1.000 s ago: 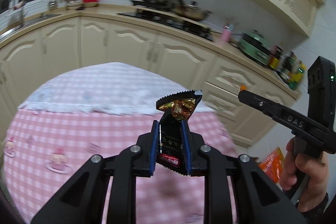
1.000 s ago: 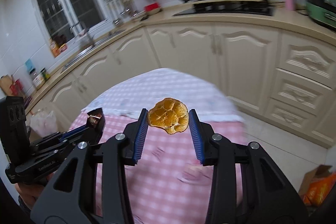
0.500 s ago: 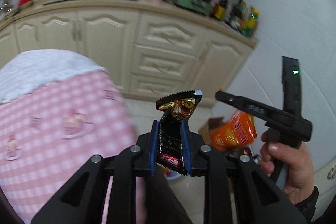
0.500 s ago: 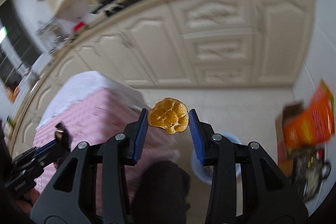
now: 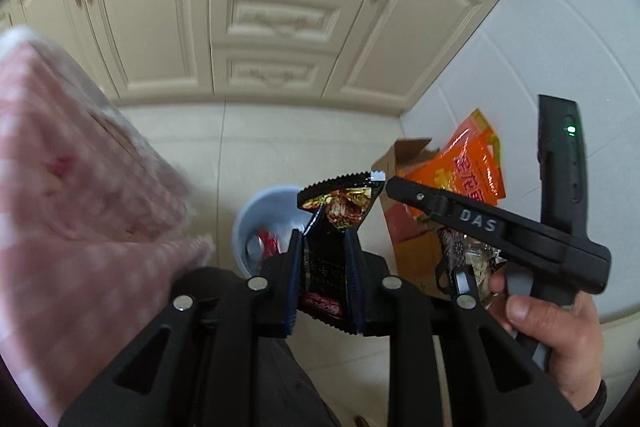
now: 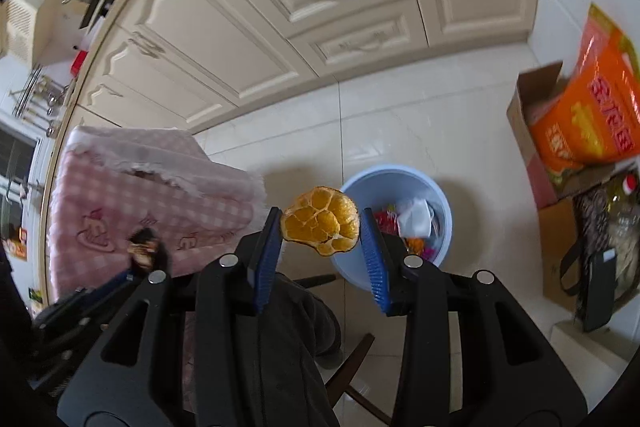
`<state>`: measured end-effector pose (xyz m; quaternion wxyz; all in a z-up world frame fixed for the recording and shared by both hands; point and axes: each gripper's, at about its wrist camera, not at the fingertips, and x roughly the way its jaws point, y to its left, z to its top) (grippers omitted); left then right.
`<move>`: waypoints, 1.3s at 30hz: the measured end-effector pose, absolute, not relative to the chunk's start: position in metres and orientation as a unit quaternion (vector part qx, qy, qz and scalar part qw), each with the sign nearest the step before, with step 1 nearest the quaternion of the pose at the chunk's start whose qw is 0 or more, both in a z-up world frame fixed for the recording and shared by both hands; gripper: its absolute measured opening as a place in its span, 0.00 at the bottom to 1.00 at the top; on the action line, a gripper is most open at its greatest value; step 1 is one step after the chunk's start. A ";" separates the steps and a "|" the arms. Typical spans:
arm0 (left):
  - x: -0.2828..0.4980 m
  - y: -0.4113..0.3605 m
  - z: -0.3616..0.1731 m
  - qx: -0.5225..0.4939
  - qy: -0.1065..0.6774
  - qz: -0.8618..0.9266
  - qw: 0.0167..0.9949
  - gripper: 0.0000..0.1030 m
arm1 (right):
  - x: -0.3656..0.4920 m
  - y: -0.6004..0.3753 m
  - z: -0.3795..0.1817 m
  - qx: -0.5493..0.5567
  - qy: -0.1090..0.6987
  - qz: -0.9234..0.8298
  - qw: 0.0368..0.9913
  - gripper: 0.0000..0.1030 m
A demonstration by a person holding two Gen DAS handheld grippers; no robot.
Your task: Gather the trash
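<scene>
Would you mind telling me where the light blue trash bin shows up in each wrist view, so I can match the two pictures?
Left wrist view: the light blue trash bin sits low centre, left of the snack wrapper, partly hidden by the left tongs.
Right wrist view: the bin is centre-right, behind the orange peel in the right tongs.
Shared landmark: the orange bag in the cardboard box.

Black snack wrapper (image 5: 326, 255) upright, dried orange peel (image 6: 320, 220) aloft, above trash-filled pale-blue bin (image 6: 394, 183).

Both tools (image 5: 325, 259) (image 6: 320, 255) clamped, loaded.
</scene>
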<state>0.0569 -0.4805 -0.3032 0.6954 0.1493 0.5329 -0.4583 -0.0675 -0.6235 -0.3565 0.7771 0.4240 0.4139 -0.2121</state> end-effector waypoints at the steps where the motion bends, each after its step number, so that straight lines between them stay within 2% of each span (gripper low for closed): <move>1: 0.061 -0.486 -0.312 0.145 0.548 -0.455 0.687 0.20 | -0.067 -0.627 -0.363 0.432 0.416 -0.211 0.772 0.38; 4: 0.071 -0.500 -0.327 0.138 0.572 -0.447 0.674 0.22 | -0.064 -0.636 -0.378 0.455 0.418 -0.206 0.759 0.38; 6: 0.080 -0.506 -0.337 0.128 0.589 -0.440 0.666 0.29 | -0.063 -0.641 -0.388 0.473 0.418 -0.205 0.748 0.42; 7: 0.082 -0.509 -0.339 0.125 0.594 -0.439 0.662 0.41 | -0.064 -0.645 -0.394 0.489 0.416 -0.206 0.738 0.49; 8: 0.086 -0.510 -0.343 0.119 0.601 -0.436 0.659 0.49 | -0.067 -0.648 -0.397 0.501 0.413 -0.211 0.731 0.70; 9: 0.088 -0.509 -0.342 0.114 0.603 -0.434 0.660 0.64 | -0.070 -0.652 -0.397 0.509 0.407 -0.218 0.727 0.87; 10: 0.091 -0.506 -0.339 0.107 0.600 -0.431 0.665 0.74 | -0.073 -0.654 -0.395 0.511 0.400 -0.231 0.725 0.91; 13: 0.088 -0.504 -0.326 0.129 0.589 -0.429 0.672 0.88 | -0.082 -0.660 -0.386 0.510 0.388 -0.253 0.725 0.94; 19: 0.082 -0.492 -0.290 0.122 0.557 -0.450 0.688 0.96 | -0.089 -0.658 -0.348 0.486 0.373 -0.275 0.741 0.94; 31: 0.064 -0.411 -0.170 0.089 0.453 -0.509 0.727 0.96 | -0.067 -0.603 -0.232 0.414 0.322 -0.265 0.809 0.94; 39: 0.084 -0.329 -0.120 0.056 0.405 -0.477 0.778 0.96 | -0.029 -0.548 -0.159 0.369 0.288 -0.229 0.854 0.94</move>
